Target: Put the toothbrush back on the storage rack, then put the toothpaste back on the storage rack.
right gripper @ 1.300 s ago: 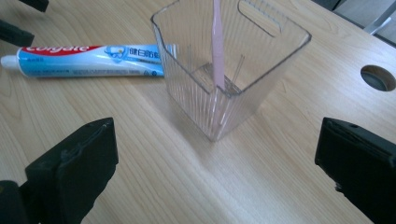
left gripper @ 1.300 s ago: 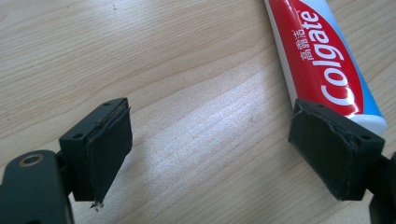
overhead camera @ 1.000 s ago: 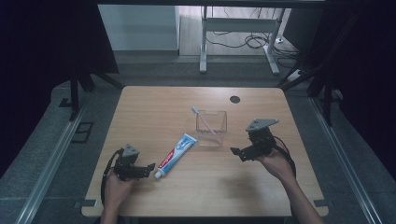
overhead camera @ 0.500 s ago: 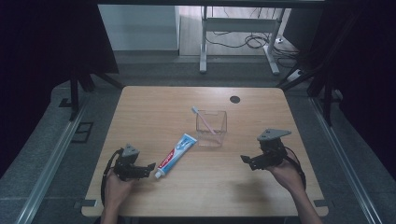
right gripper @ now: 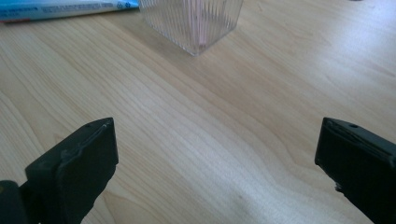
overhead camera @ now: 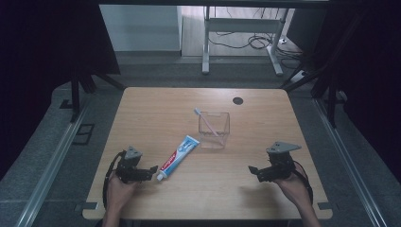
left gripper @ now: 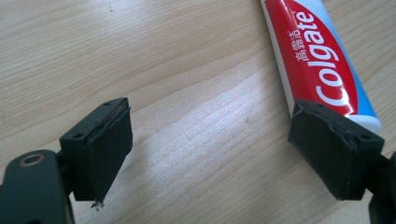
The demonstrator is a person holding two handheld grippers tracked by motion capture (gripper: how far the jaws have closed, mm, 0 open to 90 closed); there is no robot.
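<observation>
A red, white and blue Colgate toothpaste tube lies slantwise on the wooden table. Just behind it stands a clear ribbed square cup with a pink toothbrush leaning in it, head sticking out at the upper left. My left gripper rests low near the front left, open, its right jaw beside the tube's cap end. My right gripper is open near the front right, jaws wide over bare wood, pointing toward the cup.
A dark round hole sits in the tabletop at the back right. Beyond the table stand a metal frame and floor cables. Dark curtains flank both sides.
My right gripper has drawn back from beside the cup toward the front right edge of the table and dropped lower. The left gripper, tube and cup have stayed put.
</observation>
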